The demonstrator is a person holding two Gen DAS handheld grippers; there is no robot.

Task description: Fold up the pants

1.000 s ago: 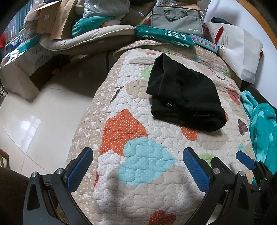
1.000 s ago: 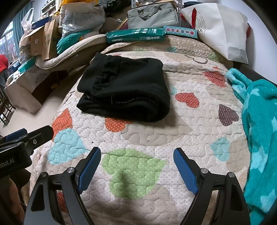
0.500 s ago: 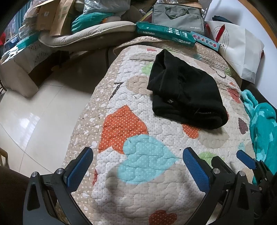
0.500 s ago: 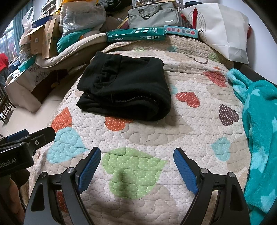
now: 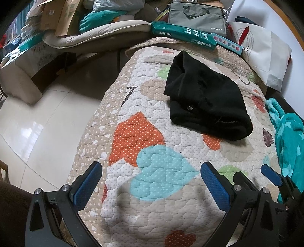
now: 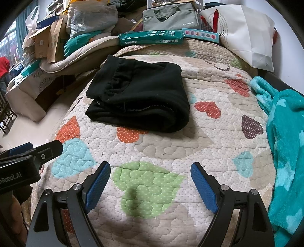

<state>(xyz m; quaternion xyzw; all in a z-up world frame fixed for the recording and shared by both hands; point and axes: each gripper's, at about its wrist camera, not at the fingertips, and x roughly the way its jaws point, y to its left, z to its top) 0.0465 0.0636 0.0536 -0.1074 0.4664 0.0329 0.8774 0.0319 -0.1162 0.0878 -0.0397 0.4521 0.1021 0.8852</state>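
Observation:
Black pants (image 5: 205,98) lie folded into a compact bundle on the heart-patterned quilt (image 5: 155,171); they also show in the right wrist view (image 6: 140,96). My left gripper (image 5: 150,180) is open and empty, hovering over the near part of the quilt, well short of the pants. My right gripper (image 6: 150,182) is open and empty, also near the quilt's front, apart from the pants. The right gripper's tip shows at the lower right of the left wrist view (image 5: 269,174), and the left gripper's body at the left edge of the right wrist view (image 6: 28,157).
A teal fleece blanket (image 6: 285,142) lies along the bed's right side. A green box (image 6: 152,37), grey bag (image 6: 169,17) and white paper bag (image 6: 245,32) crowd the far end. The bed's left edge drops to tiled floor (image 5: 38,123).
Both grippers have drawn back slightly toward the near side; the pants look a little farther away. The pants have not moved and both grippers stay open.

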